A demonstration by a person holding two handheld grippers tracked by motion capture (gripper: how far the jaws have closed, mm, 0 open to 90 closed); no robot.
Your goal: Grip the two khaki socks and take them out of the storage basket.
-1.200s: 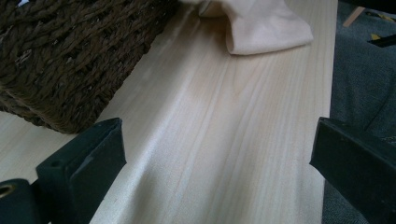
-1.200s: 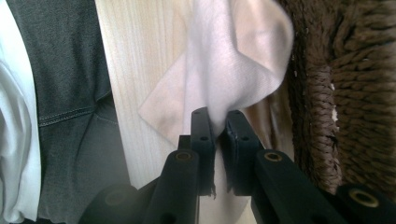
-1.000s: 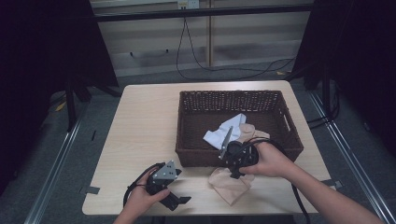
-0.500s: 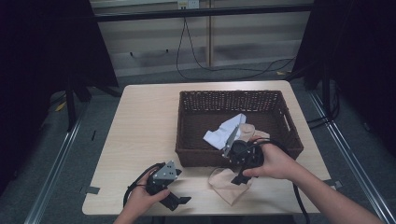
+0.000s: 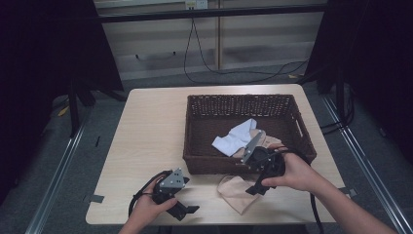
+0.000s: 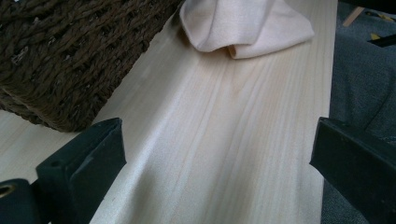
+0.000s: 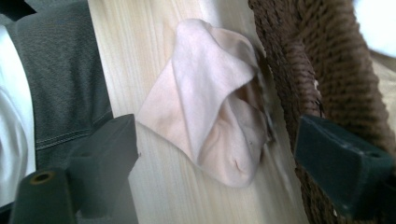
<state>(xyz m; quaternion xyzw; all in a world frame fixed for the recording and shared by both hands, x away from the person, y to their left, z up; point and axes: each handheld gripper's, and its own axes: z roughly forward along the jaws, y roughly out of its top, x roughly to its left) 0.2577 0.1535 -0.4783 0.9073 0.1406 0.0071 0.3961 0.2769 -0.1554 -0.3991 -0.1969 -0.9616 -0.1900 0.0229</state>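
Two open grippers, a peach cloth beside a wicker basket

The left gripper (image 5: 187,209) rests idle on the table (image 5: 141,131), jaws wide and empty; the right gripper (image 5: 256,187) hovers spread above the peach cloth (image 7: 210,121) against the wicker basket (image 5: 195,122), seemingly lining up a grasp

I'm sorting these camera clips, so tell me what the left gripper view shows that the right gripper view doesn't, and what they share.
Only the left gripper view: a long bare stretch of the table in front of its open fingers, with the cloth far off. Only the right gripper view: a white cloth past the basket rim, and a person's white and grey clothing beside the table. Both: the pink cloth lying on the wood against the brown wicker basket.
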